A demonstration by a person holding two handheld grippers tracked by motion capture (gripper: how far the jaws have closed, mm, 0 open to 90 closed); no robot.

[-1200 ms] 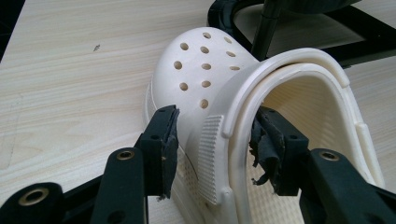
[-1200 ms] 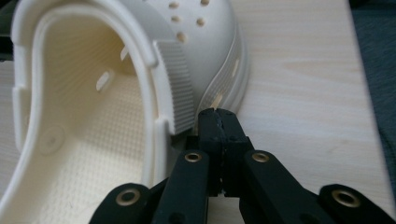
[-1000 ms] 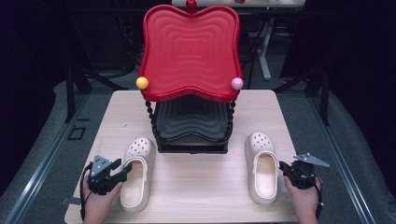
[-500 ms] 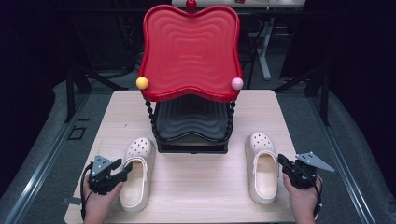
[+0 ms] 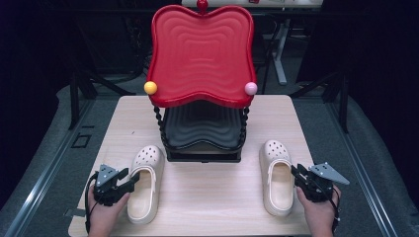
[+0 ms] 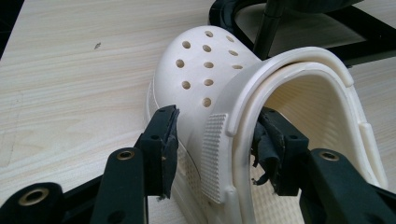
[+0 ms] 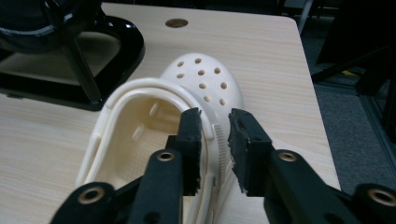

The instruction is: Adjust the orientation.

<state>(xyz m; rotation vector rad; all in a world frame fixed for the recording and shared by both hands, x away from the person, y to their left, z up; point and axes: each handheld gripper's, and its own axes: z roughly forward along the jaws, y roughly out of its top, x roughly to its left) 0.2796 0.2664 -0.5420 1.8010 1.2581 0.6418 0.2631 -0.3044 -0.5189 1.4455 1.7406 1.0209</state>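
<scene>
Straddling the left clog's [image 6: 224,130] outer wall, my left tongs [image 6: 215,144] stood apart, right tongs [image 7: 214,149] likewise straddled the right clog [image 7: 187,112], both clogs on worktop [image 5: 207,197] at seven and five o'clock of the red-topped stand [image 5: 202,59].

Even overhead light brightens the table [image 5: 207,192]; surroundings fall dark. Glare sheens the red tray [image 5: 201,49]. Gripper views are sharp nearby, slightly soft and noisy farther off.

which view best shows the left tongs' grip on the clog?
Left gripper view: the left tongs straddle the left clog side wall, one jaw outside, one inside. High view shows tongs at the clog's edge, contact unreadable. Right gripper view shows the right clog.
</scene>
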